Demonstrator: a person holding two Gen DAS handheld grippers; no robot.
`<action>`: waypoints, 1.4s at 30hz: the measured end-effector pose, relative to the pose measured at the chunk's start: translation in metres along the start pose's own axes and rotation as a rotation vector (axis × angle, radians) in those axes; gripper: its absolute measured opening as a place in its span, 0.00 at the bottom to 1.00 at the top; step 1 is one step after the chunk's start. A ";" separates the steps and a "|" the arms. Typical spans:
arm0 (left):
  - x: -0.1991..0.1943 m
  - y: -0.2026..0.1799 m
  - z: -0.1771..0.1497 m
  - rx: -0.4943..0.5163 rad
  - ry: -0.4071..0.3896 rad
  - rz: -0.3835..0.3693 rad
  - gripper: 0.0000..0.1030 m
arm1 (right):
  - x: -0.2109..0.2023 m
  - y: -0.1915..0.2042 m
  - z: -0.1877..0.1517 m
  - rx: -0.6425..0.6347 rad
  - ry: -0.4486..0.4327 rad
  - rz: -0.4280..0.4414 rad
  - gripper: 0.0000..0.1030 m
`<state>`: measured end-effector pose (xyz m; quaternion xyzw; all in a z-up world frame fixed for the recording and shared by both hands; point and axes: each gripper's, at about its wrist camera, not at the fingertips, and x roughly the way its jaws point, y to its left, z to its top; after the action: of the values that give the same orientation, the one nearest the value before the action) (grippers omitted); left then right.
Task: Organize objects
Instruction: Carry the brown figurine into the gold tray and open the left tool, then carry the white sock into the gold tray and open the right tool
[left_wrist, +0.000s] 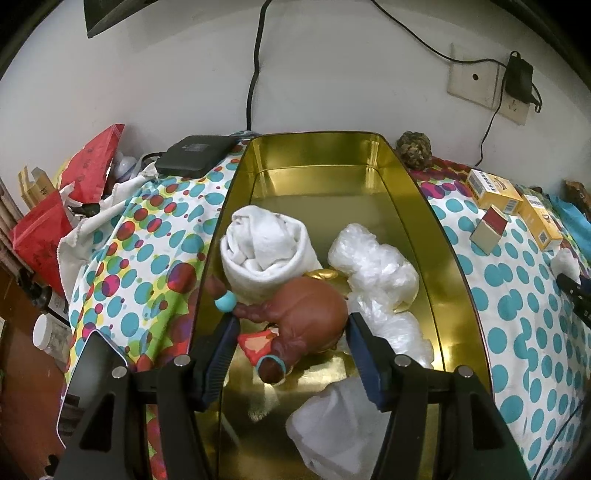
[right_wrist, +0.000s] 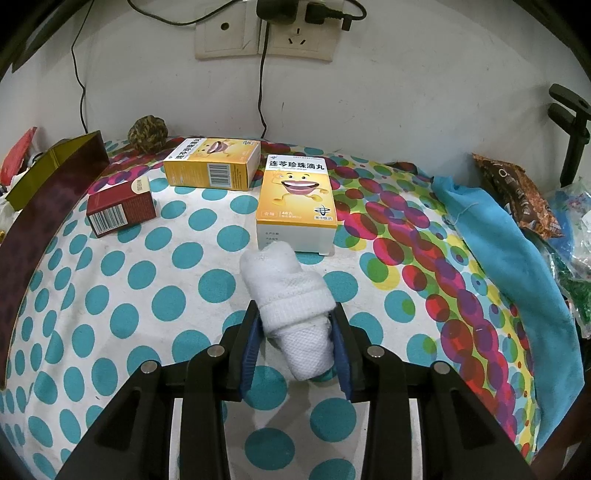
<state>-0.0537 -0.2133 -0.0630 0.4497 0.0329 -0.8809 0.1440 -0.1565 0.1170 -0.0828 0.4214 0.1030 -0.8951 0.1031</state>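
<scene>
Nearest the lens in the left wrist view, the left gripper (left_wrist: 291, 354) stands with its jaws apart on either side of a brown clay figurine with turquoise bands (left_wrist: 306, 314); the blue pads (left_wrist: 225, 343) sit close to its flanks, but I cannot tell whether they press it, so I judge it set down or about to be taken rather than firmly held. It lies inside the long gold metal tin (left_wrist: 424, 221), which runs straight ahead of the jaws. Left to right within the tin: a rolled white towel (left_wrist: 266, 251) ahead and left of the jaws, a small red and orange packet (left_wrist: 256, 343) just inside the left pad, crumpled clear plastic wrap (left_wrist: 376, 266) ahead and right, and a white cloth (left_wrist: 332, 435) below the right pad. So packing looks partly done, with the tin's far end bare and giving room. Its upright walls flank both fingers closely, leaving little sideways play. In the right wrist view the right gripper (right_wrist: 295, 347) is clamped on a rolled white sock bundle (right_wrist: 291, 299), which pokes forward past the fingertips above the dotted tablecloth (right_wrist: 147, 295). Still outside the tin, ahead of these jaws: a dark red carton (right_wrist: 120, 210) far left, a yellow medicine box on its side (right_wrist: 212, 166), and an upright yellow medicine box (right_wrist: 295, 199) just beyond the sock. The tin's dark outer wall (right_wrist: 37, 229) lies well to the left, with open cloth between; a blue cloth (right_wrist: 498, 251) edges the right
</scene>
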 end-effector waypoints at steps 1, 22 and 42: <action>-0.001 0.001 0.000 -0.002 -0.002 -0.004 0.60 | 0.000 0.000 0.000 -0.002 0.000 -0.001 0.33; -0.059 -0.007 -0.026 0.004 -0.077 0.003 0.60 | -0.003 0.003 0.000 -0.016 -0.012 -0.018 0.32; -0.092 0.016 -0.055 -0.061 -0.103 -0.022 0.63 | -0.039 0.033 0.011 -0.016 -0.080 0.086 0.31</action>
<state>0.0452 -0.1975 -0.0209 0.3988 0.0574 -0.9029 0.1496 -0.1313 0.0859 -0.0490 0.3887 0.0879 -0.9050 0.1487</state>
